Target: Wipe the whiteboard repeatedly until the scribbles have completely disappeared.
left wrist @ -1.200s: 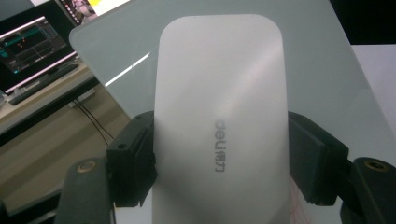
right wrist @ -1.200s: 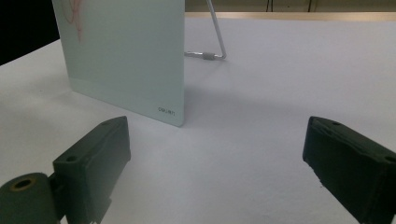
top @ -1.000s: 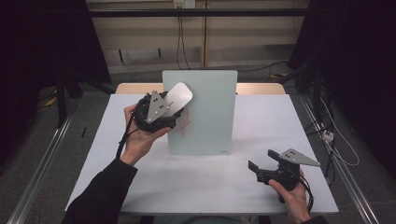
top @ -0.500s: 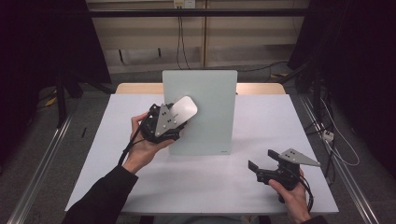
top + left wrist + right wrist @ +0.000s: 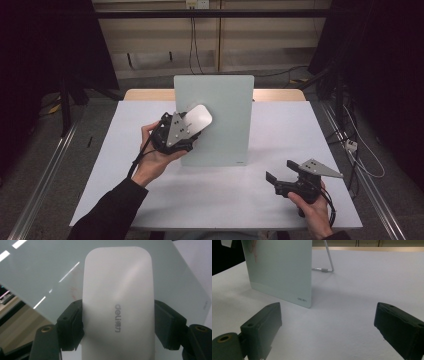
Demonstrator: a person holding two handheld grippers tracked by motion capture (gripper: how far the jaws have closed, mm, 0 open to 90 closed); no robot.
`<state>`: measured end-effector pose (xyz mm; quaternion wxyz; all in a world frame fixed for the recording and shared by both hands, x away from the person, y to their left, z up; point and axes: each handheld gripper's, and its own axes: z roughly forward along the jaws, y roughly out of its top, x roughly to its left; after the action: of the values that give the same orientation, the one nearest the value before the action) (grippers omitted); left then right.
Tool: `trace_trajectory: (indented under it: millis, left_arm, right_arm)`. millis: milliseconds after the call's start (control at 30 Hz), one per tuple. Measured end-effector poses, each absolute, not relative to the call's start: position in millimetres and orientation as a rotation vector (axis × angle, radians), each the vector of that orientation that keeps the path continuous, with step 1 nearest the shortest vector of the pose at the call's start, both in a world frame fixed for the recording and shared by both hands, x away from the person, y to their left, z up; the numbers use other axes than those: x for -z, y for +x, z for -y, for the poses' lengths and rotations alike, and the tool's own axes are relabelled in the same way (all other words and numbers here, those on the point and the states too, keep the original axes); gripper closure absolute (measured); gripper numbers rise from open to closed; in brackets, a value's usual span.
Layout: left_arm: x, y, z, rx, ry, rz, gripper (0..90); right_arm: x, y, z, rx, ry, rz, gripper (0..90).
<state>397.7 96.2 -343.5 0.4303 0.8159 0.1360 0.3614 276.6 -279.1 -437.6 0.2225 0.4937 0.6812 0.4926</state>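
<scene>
- Eraser (image 5: 117,302), white and rounded, sits clamped between the left gripper (image 5: 176,131) jaws, flat against the glass board (image 5: 220,100).
- Board stands upright on the table (image 5: 280,200).
- Right gripper (image 5: 300,181) rests near the table's front edge, jaws wide apart, holding nothing.
</scene>
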Motion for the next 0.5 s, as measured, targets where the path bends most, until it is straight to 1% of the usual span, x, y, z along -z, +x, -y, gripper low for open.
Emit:
trace_trajectory:
  millis: [100, 167, 267, 400, 500]
  left_arm:
    - [332.1, 402.5, -100.5, -0.931, 2.012, -0.357, 31.2]
    - [323.5, 407.8, -104.8, -0.933, 1.967, -0.388, 31.1]
    - [321.0, 407.6, -103.9, -0.96, 1.958, -0.396, 31.1]
    - [327.4, 405.0, -101.4, -0.962, 1.989, -0.37, 31.2]
    - [342.5, 398.0, -101.3, -0.964, 2.026, -0.344, 31.2]
  right_arm:
    - [437.4, 276.2, 279.0, -1.361, 1.362, -1.883, 7.9]
    - [437.5, 276.3, 278.7, -1.36, 1.365, -1.884, 7.9]
    - [437.6, 276.6, 278.2, -1.362, 1.36, -1.887, 7.9]
    - [437.5, 276.3, 278.5, -1.362, 1.363, -1.884, 7.9]
    - [437.6, 276.3, 278.5, -1.361, 1.364, -1.885, 7.9]
